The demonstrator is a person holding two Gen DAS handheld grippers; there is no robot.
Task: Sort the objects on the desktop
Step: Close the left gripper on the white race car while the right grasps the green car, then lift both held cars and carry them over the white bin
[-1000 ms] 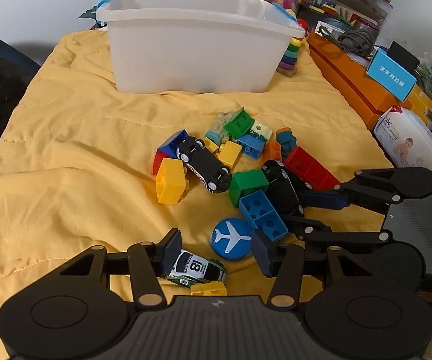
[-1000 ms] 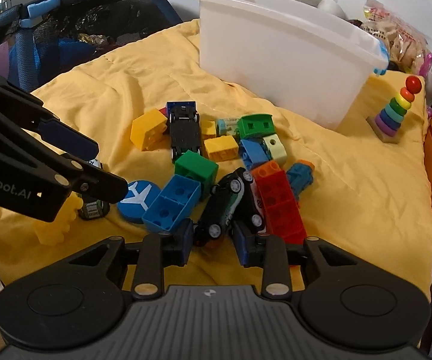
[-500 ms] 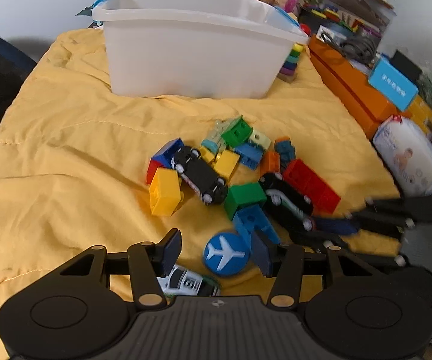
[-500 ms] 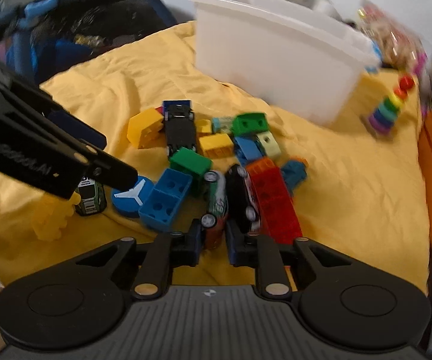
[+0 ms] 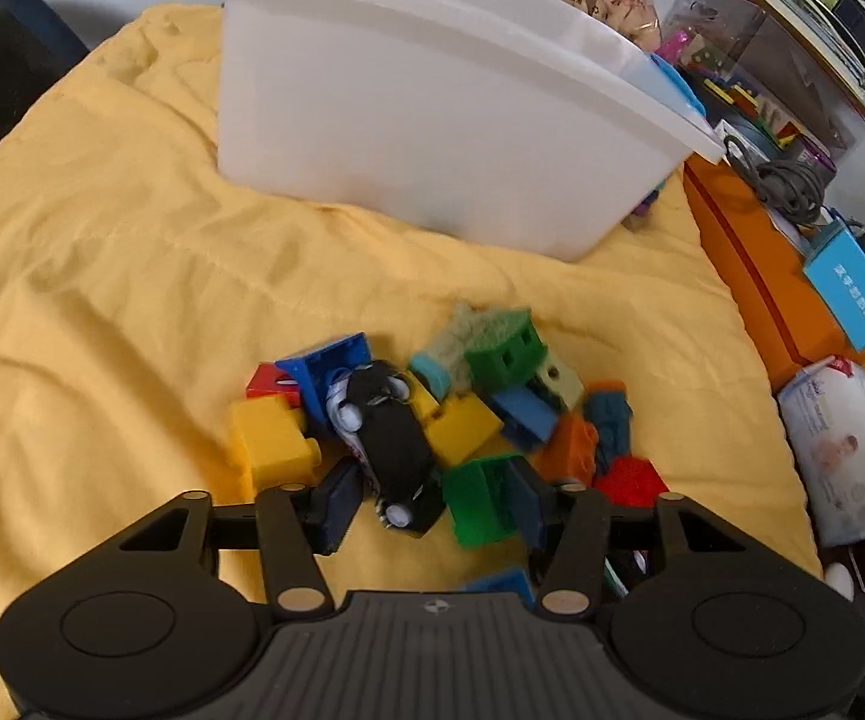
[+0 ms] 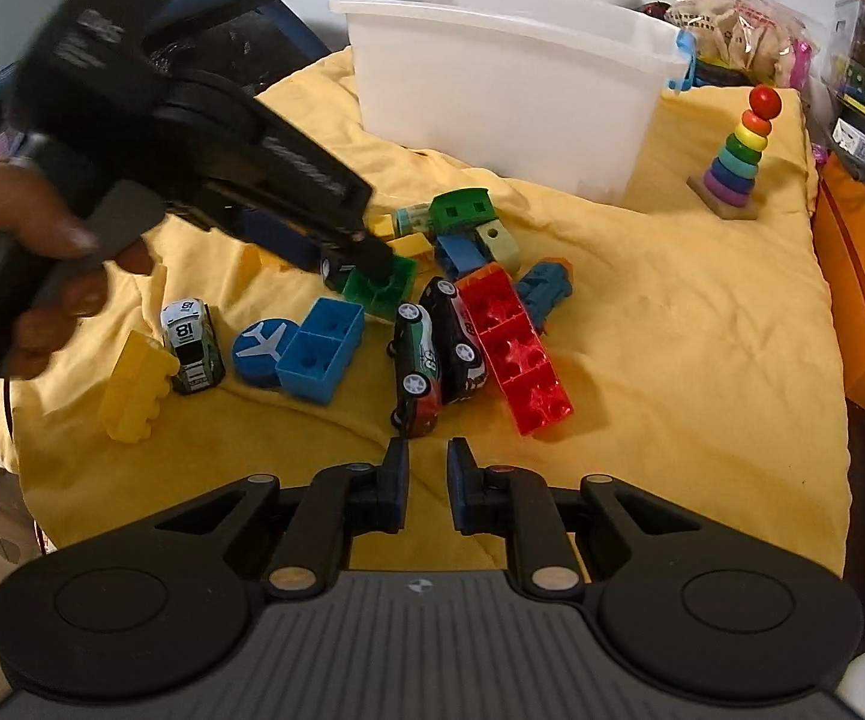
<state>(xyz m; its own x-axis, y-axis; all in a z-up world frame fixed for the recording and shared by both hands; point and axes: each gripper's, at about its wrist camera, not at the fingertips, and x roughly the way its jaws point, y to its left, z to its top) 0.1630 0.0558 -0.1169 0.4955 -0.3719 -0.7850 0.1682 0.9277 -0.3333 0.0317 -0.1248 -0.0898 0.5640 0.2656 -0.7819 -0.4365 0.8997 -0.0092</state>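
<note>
While straddling the glossy black toy car (image 5: 390,444) and the green plastic building block (image 5: 480,501) at near edge of pile, spread claw on left gripper (image 5: 432,504), jaws just been closing a little, both toys between them, pads not seen pressing on either

Shifted since a second ago: then over the white toy race car numbered 18 (image 6: 191,342) and the round blue disc with a white airplane (image 6: 261,351), now further into the pile; both left lying on the yellow quilted cloth (image 5: 132,300), near left, untouched

Right gripper (image 6: 429,480): pressed together on nothing. Was spread around the green-and-red toy car numbered 59 (image 6: 414,372) a second ago; now just near of it, not touching, car on its side on cloth beside a second dark toy car. Reads as a missed or slipped grab, needs reopening and a retry

Translucent white plastic tub (image 5: 432,120) at far side of cloth, well apart from pile, likely the drop target; inside not visible

Judged early in task: pile mostly on cloth, nothing held by either claw. Risk on left: pinching car plus block together, block may squirt out
</note>
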